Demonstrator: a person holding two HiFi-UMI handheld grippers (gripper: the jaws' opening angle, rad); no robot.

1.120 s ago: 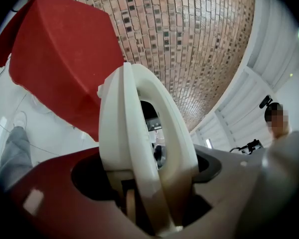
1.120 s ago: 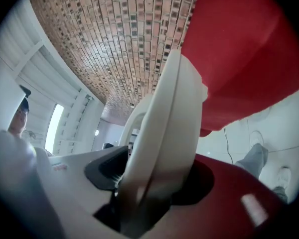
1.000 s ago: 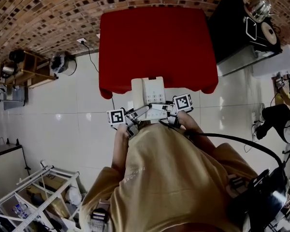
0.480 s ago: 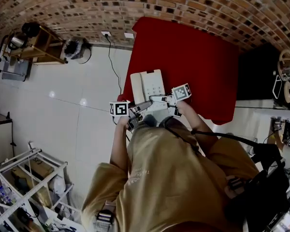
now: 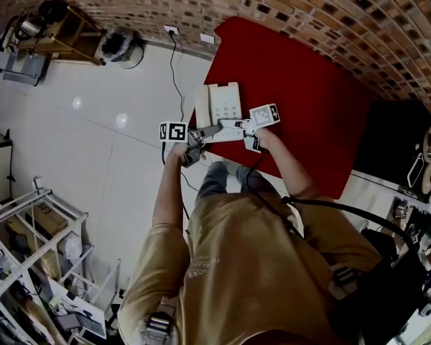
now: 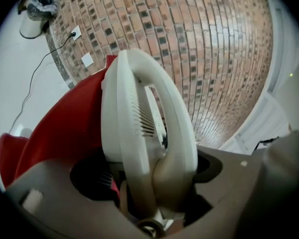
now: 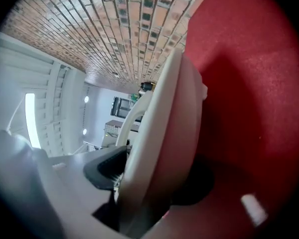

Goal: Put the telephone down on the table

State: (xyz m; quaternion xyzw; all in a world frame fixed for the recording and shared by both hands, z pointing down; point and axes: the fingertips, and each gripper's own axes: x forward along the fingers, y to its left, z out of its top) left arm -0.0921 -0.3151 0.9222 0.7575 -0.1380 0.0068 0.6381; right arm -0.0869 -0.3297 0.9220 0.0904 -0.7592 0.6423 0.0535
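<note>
A white desk telephone (image 5: 217, 106) hangs between my two grippers, above the near left edge of the red table (image 5: 309, 99). My left gripper (image 5: 207, 132) is shut on its near left side, and in the left gripper view the telephone (image 6: 139, 128) stands on edge, filling the jaws of that gripper (image 6: 149, 185). My right gripper (image 5: 237, 126) clamps the near right side. Its jaws are opening, while the black pad still lies against the telephone (image 7: 159, 133) held between them in the right gripper (image 7: 139, 183). The red tablecloth (image 7: 249, 93) lies close beside it.
A brick wall (image 5: 330, 6) runs behind the table. A wall socket with a black cable (image 5: 171, 49) is left of the table. A wooden shelf (image 5: 61, 31) stands far left, a wire rack (image 5: 29, 257) near left, and a black cabinet (image 5: 395, 139) to the right.
Both grippers have carried the telephone forward and down, from in front of the table to above its near left edge. The person has stepped closer, and the table now sits to the right.
</note>
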